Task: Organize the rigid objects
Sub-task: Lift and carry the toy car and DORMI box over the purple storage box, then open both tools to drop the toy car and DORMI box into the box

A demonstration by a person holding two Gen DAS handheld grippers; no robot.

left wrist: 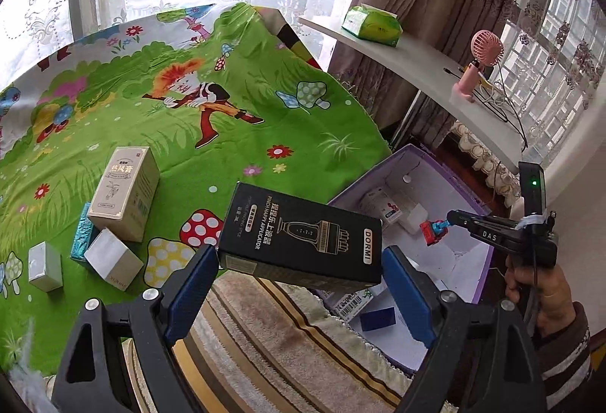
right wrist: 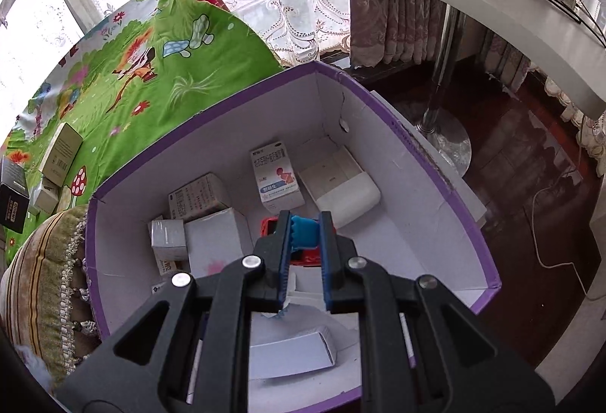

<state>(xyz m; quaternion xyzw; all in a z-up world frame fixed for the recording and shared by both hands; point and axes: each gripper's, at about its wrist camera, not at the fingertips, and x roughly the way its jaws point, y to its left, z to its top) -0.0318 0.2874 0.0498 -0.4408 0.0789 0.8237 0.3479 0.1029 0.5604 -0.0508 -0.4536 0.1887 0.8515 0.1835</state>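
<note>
My left gripper (left wrist: 299, 254) is shut on a black DORMI box (left wrist: 303, 235), which it holds crosswise between its blue pads above a striped cushion. A beige box (left wrist: 125, 193), a white cube (left wrist: 111, 257), a small grey box (left wrist: 45, 265) and a teal packet (left wrist: 81, 237) lie on the green cartoon mat (left wrist: 235, 132). My right gripper (right wrist: 305, 223) is shut on a small red and blue toy (right wrist: 305, 235). It hangs inside the purple-rimmed carton (right wrist: 378, 102), where several white medicine boxes (right wrist: 276, 174) lie. In the left wrist view the right gripper (left wrist: 447, 219) holds the toy (left wrist: 431, 233) over that carton (left wrist: 378, 178).
A striped cushion (right wrist: 41, 280) lies against the carton's left side. A curved white shelf (right wrist: 492, 3) carries a green tissue pack (left wrist: 373, 24), a pink fan (left wrist: 481, 64) and cables. Its chrome leg and base (right wrist: 447, 136) stand on dark floor right of the carton.
</note>
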